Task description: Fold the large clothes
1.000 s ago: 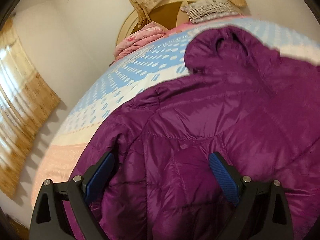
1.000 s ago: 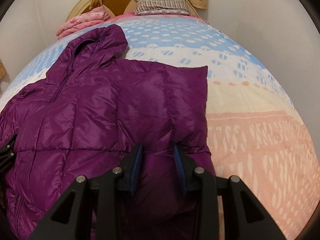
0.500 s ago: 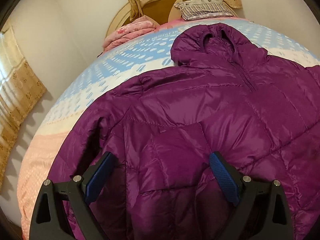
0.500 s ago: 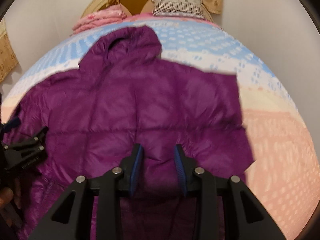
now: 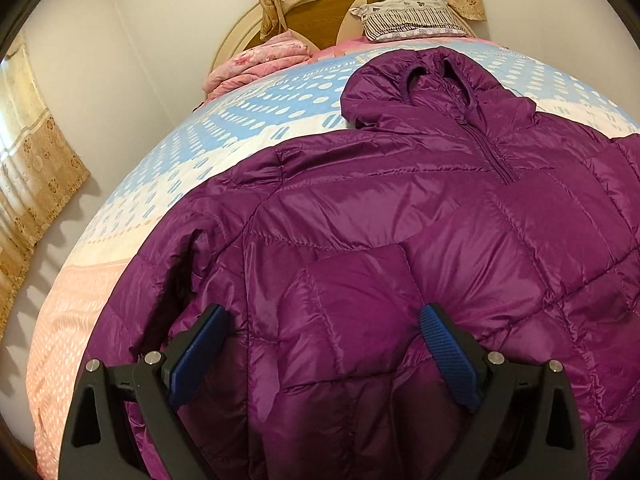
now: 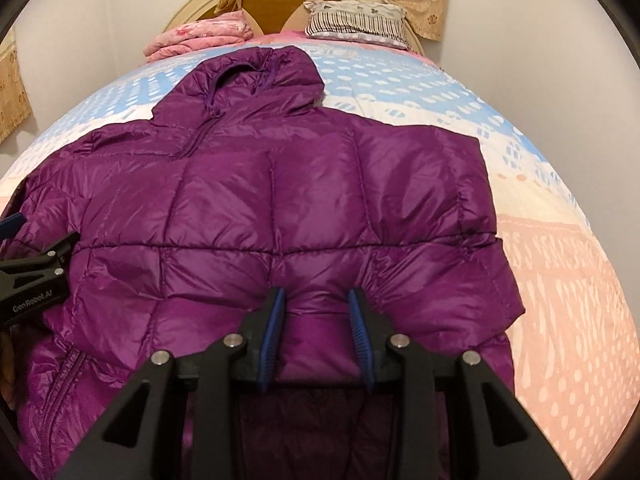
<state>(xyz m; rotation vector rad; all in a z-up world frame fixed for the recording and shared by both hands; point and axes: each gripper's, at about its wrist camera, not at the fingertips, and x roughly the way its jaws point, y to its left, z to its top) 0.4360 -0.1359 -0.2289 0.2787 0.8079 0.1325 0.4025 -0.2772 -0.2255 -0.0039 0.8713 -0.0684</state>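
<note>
A purple hooded puffer jacket lies front up on the bed, hood toward the headboard; it also fills the right wrist view. Its left sleeve is folded in across the body. My left gripper is open, its blue pads wide apart over the folded sleeve cuff. My right gripper has its pads close together with a bunch of the jacket's right sleeve fabric pinched between them. The left gripper also shows at the left edge of the right wrist view.
The bed has a sheet in blue, cream and peach bands with white dots. A folded pink quilt and a striped pillow lie by the round headboard. A wall and gold curtain stand to the left.
Both cameras have pulled back and up, so more of the jacket shows. The right sleeve has been drawn in toward the jacket's body. The left gripper stays open, the right stays pinched.
</note>
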